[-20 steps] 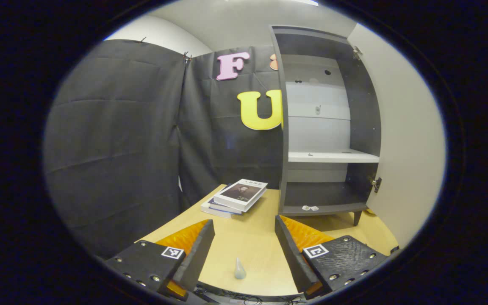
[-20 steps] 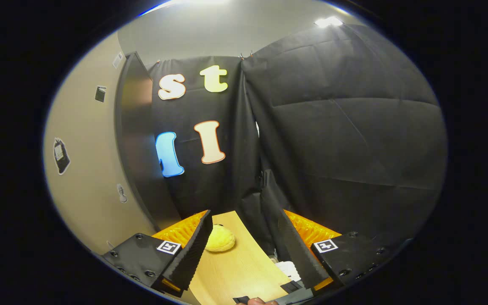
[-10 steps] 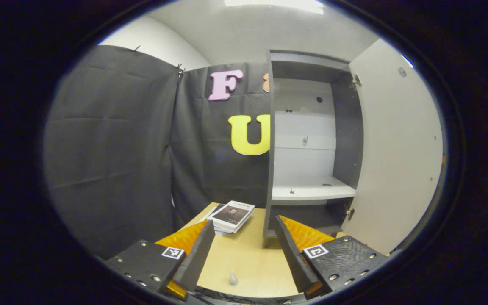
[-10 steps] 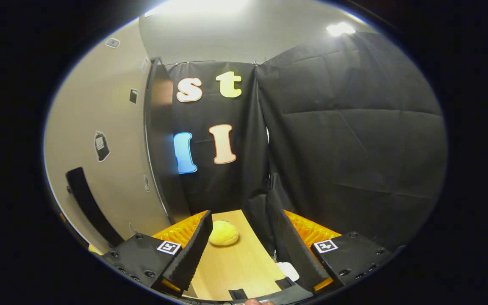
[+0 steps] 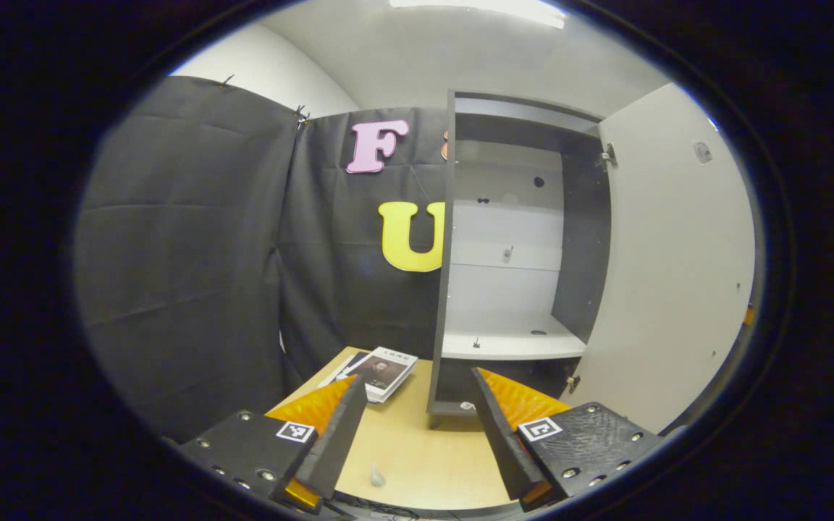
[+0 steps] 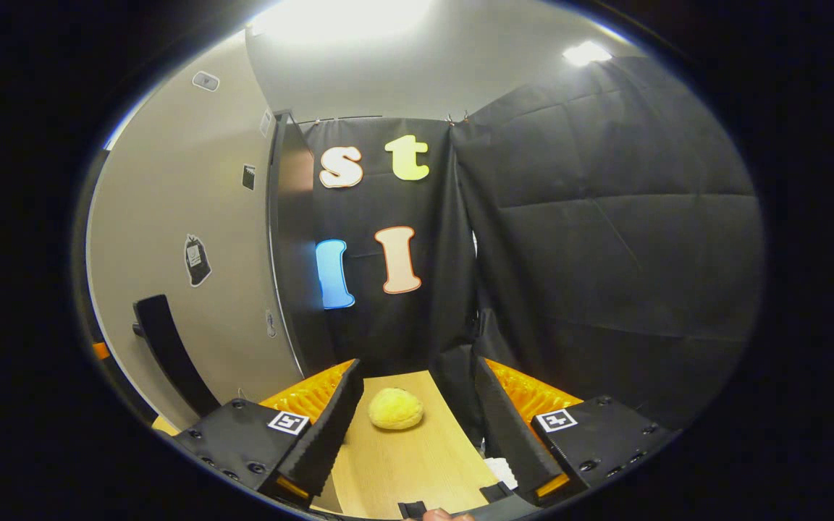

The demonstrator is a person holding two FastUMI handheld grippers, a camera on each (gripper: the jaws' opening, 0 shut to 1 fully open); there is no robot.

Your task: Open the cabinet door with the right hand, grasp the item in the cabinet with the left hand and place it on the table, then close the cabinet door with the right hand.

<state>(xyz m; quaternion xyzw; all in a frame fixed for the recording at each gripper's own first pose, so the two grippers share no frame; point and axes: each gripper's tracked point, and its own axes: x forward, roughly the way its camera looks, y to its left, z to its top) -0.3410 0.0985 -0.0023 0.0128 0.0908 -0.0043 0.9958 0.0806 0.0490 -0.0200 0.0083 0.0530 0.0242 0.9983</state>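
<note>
The dark cabinet (image 5: 583,239) stands open on the wooden table (image 5: 424,441), its pale door (image 5: 670,275) swung out to the right. Its white shelf (image 5: 511,346) carries only small pegs. A small pale cone-shaped object (image 5: 377,475) rests on the table near the front edge, low between the fingers of my open left gripper (image 5: 417,387). In the right gripper view the door's outer face (image 6: 171,217) with its black handle (image 6: 171,354) is at the left. My right gripper (image 6: 417,376) is open and apart from the handle, over the table (image 6: 402,470).
A stack of books (image 5: 381,370) lies on the table left of the cabinet. A yellow rounded object (image 6: 395,409) lies on the table beyond the right gripper's fingers. Black cloth walls close in behind and beside the table.
The left gripper has drawn back from the cabinet, which now looks smaller and farther. The right view has shifted, bringing the door handle into sight. Both grippers stay open.
</note>
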